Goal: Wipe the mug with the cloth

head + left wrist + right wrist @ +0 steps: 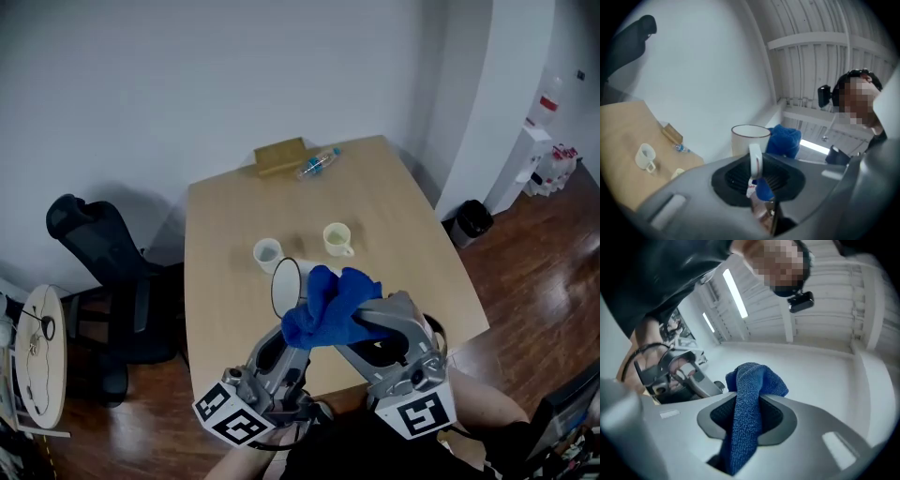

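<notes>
Clamping the white ceramic mug (745,140) by its handle, the left gripper (756,174) is clenched. The right gripper (746,423) pinches the blue terry cloth (752,380) beside it.

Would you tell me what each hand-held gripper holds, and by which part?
Left hand-held gripper: the mug, by its handle. Right hand-held gripper: the cloth, near its middle.

The left gripper (284,328) holds a white mug (285,284) beside the blue cloth (328,305) in the right gripper (370,317).
</notes>
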`<state>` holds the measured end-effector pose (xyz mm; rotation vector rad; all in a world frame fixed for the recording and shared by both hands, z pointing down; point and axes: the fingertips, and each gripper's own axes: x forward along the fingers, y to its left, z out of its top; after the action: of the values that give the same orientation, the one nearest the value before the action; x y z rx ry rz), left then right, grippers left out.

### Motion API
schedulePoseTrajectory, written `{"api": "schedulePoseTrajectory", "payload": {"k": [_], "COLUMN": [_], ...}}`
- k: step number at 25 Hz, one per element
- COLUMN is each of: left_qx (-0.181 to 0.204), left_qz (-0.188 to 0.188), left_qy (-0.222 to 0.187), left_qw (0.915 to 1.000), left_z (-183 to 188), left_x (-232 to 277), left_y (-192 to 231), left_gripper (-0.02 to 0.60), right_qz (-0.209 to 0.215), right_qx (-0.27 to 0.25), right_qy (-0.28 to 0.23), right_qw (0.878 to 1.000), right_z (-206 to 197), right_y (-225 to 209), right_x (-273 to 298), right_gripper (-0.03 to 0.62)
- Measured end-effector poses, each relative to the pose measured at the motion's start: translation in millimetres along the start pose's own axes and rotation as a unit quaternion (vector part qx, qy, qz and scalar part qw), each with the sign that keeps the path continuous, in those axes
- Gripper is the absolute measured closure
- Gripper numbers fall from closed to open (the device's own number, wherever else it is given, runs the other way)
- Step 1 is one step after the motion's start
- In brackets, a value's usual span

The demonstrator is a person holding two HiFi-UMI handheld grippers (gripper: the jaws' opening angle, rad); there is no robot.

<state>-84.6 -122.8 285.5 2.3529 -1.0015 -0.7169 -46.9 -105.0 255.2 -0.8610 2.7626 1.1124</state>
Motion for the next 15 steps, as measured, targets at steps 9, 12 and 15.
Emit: {"api": "schedulePoseTrajectory", "payload": {"k": [9,12,15], "left_qx": [0.11,0.108,0.107], "left_qz": [-0.143,-0.211,-0.278], "left_qy": [0.059,0.092,0.125], "left_qw": [0.9818,0.9672,0.9465], "left_z": [2.4,-12.9,-29.1], "left_x": [-22.3,-33.1,-47.6], "left_y": [-39.0,-58.2,-76.8], "left_gripper": [0.52,0.518,0.52], "right_qz": [0.101,0.192,0.333], "right_qx": [0.441,0.579,0.729], "right_qy": [-0.048,-0.038,-0.077], "right_qw": [0.891,0.791,0.594], "right_z": [-30.9,-57.0,-51.4], "right_y": [-68.0,-50.0,-14.5], "right_x": [-2.8,-3.2,-13.7], "right_gripper": [0.49,0.49,0.49]}}
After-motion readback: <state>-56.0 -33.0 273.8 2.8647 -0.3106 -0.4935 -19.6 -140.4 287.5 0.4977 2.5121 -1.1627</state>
